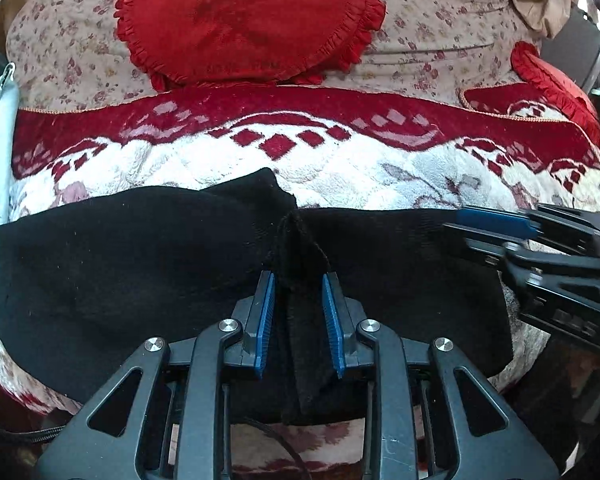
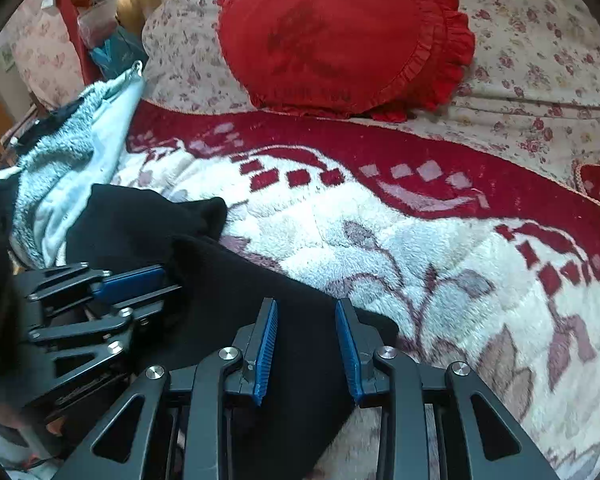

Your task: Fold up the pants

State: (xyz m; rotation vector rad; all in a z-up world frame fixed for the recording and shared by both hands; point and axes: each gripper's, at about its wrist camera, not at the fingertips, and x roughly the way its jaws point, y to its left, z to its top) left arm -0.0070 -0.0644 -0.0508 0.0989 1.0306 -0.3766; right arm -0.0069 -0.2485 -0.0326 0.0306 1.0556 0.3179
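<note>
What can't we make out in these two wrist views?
- Near edge of the black pants: left wrist view, hidden under the left claw.
- Right claw: left wrist view, blurred and cut off by the right edge.
- Whether the right claw touches the pants: right wrist view, black cloth shows no detail.

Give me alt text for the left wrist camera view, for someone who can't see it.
The left gripper straddles a raised ridge of black pants spread across a red and white blanket, its blue pads slightly apart. The right gripper enters from the right; a red pillow sits behind.
</note>
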